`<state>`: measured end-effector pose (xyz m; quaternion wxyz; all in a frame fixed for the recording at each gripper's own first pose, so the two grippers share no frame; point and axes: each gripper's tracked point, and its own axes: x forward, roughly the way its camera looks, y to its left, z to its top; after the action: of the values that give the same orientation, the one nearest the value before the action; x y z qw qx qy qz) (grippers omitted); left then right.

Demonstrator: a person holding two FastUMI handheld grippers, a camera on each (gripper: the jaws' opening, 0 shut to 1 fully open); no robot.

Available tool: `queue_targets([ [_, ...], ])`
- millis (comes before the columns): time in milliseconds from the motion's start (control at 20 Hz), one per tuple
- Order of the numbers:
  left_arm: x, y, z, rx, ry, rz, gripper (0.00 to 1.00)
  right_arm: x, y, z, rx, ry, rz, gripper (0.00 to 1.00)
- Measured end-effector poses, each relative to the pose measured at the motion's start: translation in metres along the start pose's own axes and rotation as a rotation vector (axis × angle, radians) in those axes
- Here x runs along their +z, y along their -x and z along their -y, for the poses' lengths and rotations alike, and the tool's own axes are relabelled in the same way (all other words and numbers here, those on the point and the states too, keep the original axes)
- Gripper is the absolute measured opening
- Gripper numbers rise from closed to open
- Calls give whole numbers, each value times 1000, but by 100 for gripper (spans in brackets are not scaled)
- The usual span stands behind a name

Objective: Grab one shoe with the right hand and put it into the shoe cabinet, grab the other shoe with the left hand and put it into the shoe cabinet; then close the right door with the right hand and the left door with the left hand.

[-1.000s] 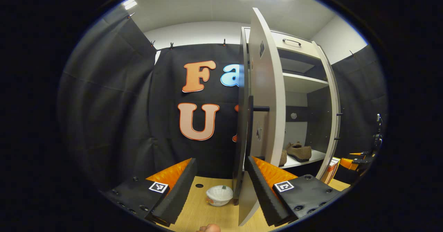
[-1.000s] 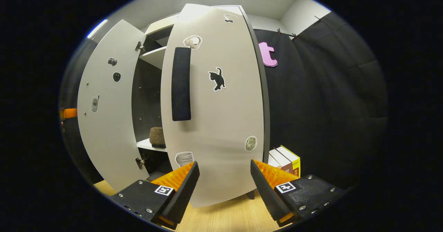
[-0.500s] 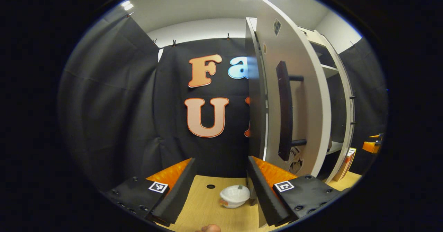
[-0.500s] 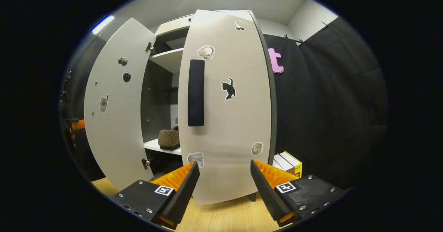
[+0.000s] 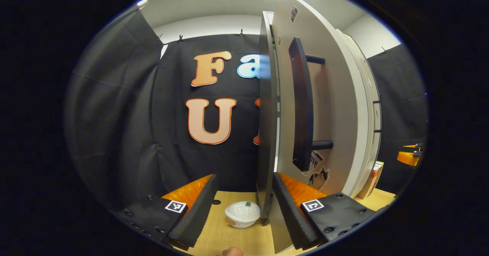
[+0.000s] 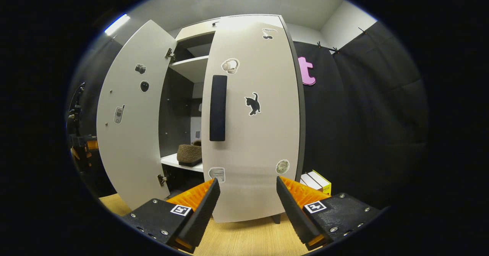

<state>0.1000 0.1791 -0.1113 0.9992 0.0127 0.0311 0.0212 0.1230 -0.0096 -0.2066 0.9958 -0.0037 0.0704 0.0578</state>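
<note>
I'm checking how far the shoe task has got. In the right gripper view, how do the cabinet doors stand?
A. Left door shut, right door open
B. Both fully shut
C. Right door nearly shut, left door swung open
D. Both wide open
C: the right door lies almost flat across the cabinet, while the left door stands out, leaving a gap that shows a shoe on the shelf.

— What surrounds the books [image 6: 316, 180]?
— Black cloth wall [image 6: 363, 114] behind them, pale wooden floor [image 6: 248, 240] below.
— And above?
— White wall [image 5: 214, 25] over the cloth's top edge, then a ceiling light strip [image 6: 115, 24] high to their left.
</note>
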Motion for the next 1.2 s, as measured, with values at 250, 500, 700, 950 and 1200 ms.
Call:
queue_targets([
  [250,2,-2,17,-42,5,-5,92,-5,-2,3,6,-37,-8,92],
  [500,2,1,66,-162,52,-18,91,-4,-1,6,4,-45,-3,92],
  [700,5,-5,99,-195,4,-6,90,-2,7,13,-2,-45,6,92],
  [950,8,-19,128,-231,11,3,91,5,9,25,-22,-42,22,92],
  [1200,2,-50,164,-303,43,-15,92,8,13,41,-46,-49,32,92],
])
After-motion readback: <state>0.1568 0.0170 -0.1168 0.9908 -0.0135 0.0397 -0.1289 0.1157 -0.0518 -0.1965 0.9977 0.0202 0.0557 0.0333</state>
